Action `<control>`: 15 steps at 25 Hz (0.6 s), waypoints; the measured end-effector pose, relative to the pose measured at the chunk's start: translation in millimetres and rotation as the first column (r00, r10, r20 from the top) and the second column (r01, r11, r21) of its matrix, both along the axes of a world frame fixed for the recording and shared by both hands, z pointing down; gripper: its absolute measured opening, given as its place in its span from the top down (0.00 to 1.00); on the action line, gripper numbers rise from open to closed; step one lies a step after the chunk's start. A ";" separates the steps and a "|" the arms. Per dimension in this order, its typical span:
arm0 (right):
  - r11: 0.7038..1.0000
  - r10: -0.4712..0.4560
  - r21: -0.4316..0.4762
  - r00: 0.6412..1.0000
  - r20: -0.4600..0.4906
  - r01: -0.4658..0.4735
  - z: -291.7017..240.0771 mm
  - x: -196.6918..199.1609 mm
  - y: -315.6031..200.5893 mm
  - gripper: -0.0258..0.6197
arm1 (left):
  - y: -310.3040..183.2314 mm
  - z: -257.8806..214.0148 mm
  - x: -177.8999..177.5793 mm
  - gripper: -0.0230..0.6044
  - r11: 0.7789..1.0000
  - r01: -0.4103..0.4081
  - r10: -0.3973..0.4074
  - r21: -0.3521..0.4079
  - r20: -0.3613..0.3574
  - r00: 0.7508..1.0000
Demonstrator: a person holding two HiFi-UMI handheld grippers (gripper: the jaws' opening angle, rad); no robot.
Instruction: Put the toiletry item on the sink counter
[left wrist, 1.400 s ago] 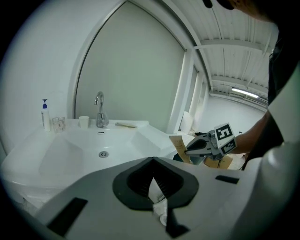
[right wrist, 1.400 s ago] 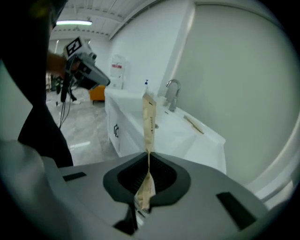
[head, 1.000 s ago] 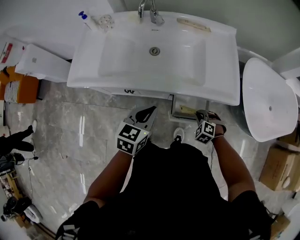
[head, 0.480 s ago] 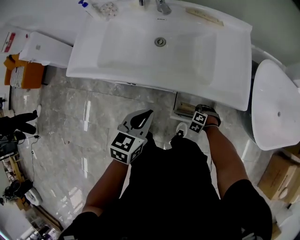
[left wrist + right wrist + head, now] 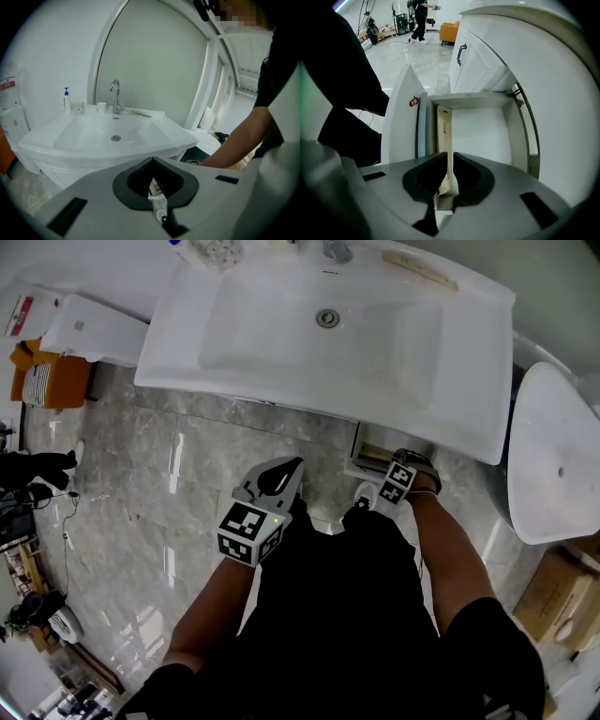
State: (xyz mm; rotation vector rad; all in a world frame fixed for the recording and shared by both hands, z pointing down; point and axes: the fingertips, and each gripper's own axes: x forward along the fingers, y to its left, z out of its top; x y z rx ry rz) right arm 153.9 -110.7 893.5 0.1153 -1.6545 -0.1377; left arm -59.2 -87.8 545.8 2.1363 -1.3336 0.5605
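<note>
**Right gripper is down at the drawer**

The right gripper has dropped to the open drawer. Its fingers pinch the thin tan packet, which sticks out ahead of them. Lifting it to the sink counter looks next. The left gripper has its fingers together on a small white tube.

Black shirt, grey left gripper and right gripper (square-marked cubes).

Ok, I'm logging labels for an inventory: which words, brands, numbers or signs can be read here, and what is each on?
Nothing here reads clearly.
Dark print on the tan paper packet in the open white drawer: too small to read.
Red sticker on the white panel left of it: blurred.
Red-and-white label on the white unit left of the sink: too small.
</note>
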 end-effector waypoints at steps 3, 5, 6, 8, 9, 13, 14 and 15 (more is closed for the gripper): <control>1.000 0.029 0.004 0.999 0.016 -0.029 -7.6 -0.4 -1.1 0.94 | -4.5 -3.1 1.0 0.96 1.000 -0.017 0.017 0.012 -0.007 1.000; 0.999 0.052 0.012 0.998 0.035 -0.052 -15.2 -1.3 -2.8 0.94 | -6.9 -5.2 2.8 0.96 0.999 -0.031 0.032 0.019 -0.013 0.999; 0.998 0.062 0.016 0.997 0.042 -0.062 -19.5 -2.0 -3.5 0.94 | -8.0 -6.3 3.5 0.96 0.999 -0.039 0.040 0.023 -0.015 0.999; 0.996 0.081 0.028 0.995 0.057 -0.082 -29.9 -4.4 -7.4 0.94 | -11.7 -8.8 4.1 0.96 0.998 -0.054 0.055 0.035 -0.019 0.998; 0.995 0.092 0.036 0.993 0.069 -0.095 -36.9 -6.1 -10.6 0.94 | -14.0 -9.9 4.5 0.96 0.997 -0.061 0.062 0.042 -0.021 0.998; 0.983 0.148 0.082 0.975 0.166 -0.164 -79.7 -17.2 -21.2 0.94 | -20.7 -14.1 5.6 0.96 0.994 -0.084 0.086 0.071 -0.028 0.996; 0.979 0.165 0.088 0.966 0.197 -0.185 -93.4 -21.0 -23.1 0.94 | -22.1 -16.0 5.3 0.96 0.993 -0.090 0.093 0.079 -0.031 0.995; 0.973 0.184 0.093 0.956 0.229 -0.210 -108.0 -25.0 -25.1 0.94 | -23.5 -18.8 5.1 0.96 0.992 -0.097 0.100 0.087 -0.033 0.994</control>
